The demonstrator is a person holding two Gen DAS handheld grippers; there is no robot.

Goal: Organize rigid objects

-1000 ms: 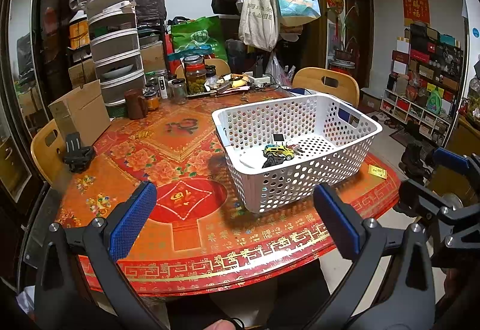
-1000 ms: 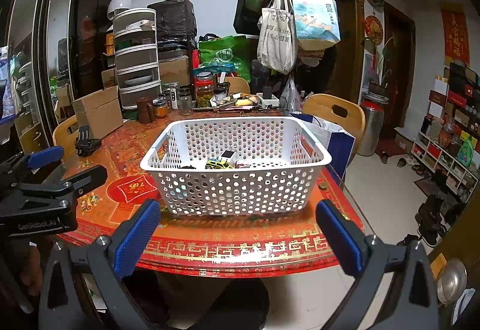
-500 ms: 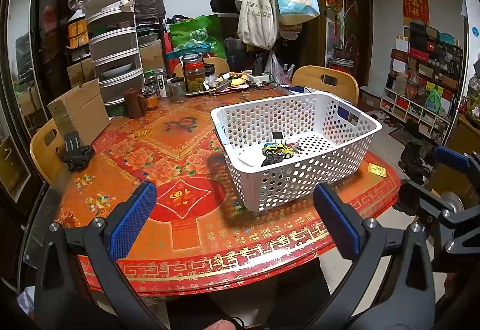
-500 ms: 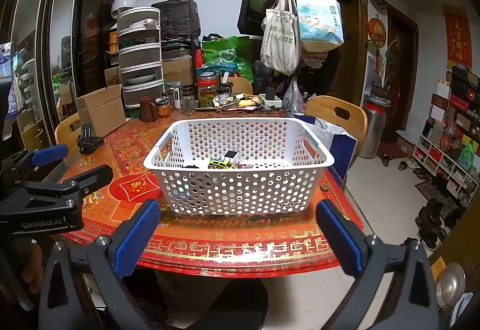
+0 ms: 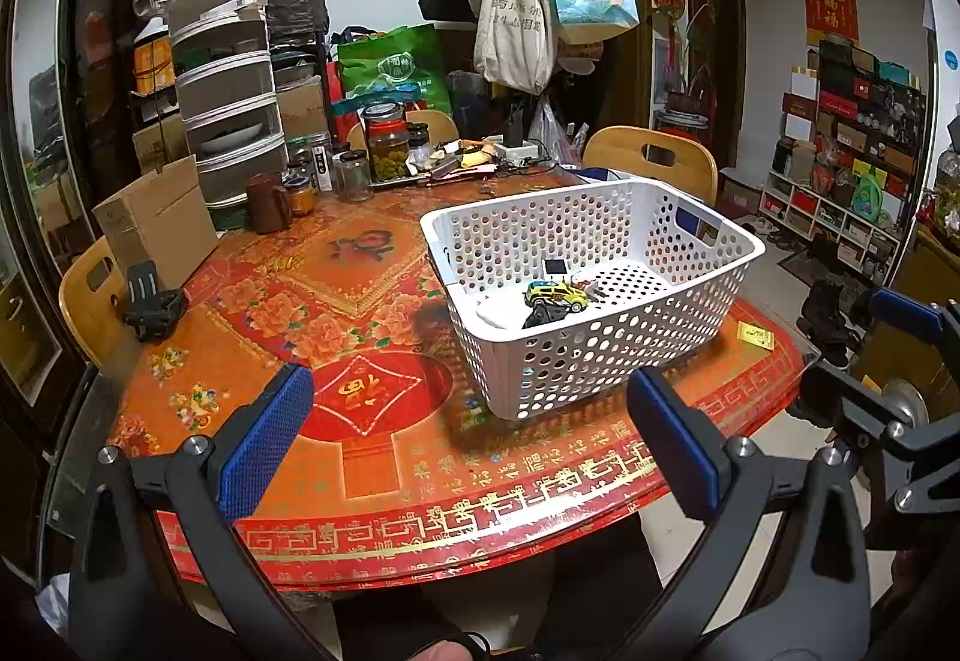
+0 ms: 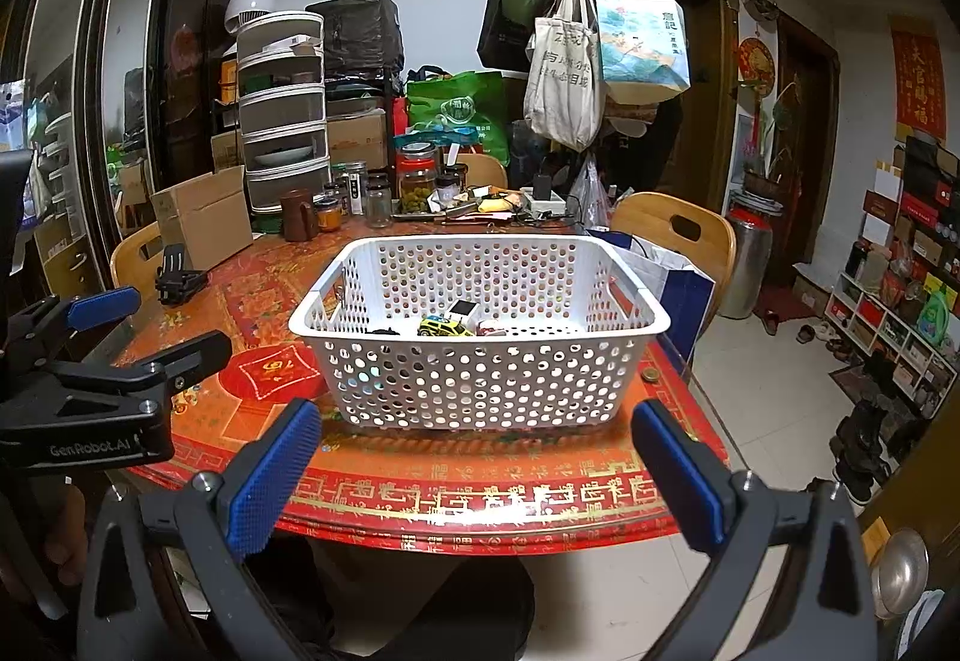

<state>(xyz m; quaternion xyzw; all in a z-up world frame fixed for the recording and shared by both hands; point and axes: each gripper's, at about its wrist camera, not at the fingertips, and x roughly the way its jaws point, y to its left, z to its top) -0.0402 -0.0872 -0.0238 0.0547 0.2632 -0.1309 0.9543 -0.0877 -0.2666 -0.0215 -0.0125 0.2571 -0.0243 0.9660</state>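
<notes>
On the round worktop with its red-and-gold patterned cover, a white perforated plastic basket stands toward the near right edge and already holds several small rigid things — a yellow toy car, a dark toy beside it, a small white-and-black square block and a flat white piece against the near wall. That part of the sorting looks done. Outside the basket, a black clip-like holder lies near the far left rim beside a brown cardboard box, a small yellow packet rests just right of the basket, and a coin-like disc sits by its corner; whether these are meant to go in I cannot tell. Both the left gripper and the right gripper hover short of the worktop's near edge, jaws spread wide and holding nothing — so the work seems either finished or between picks.
</notes>
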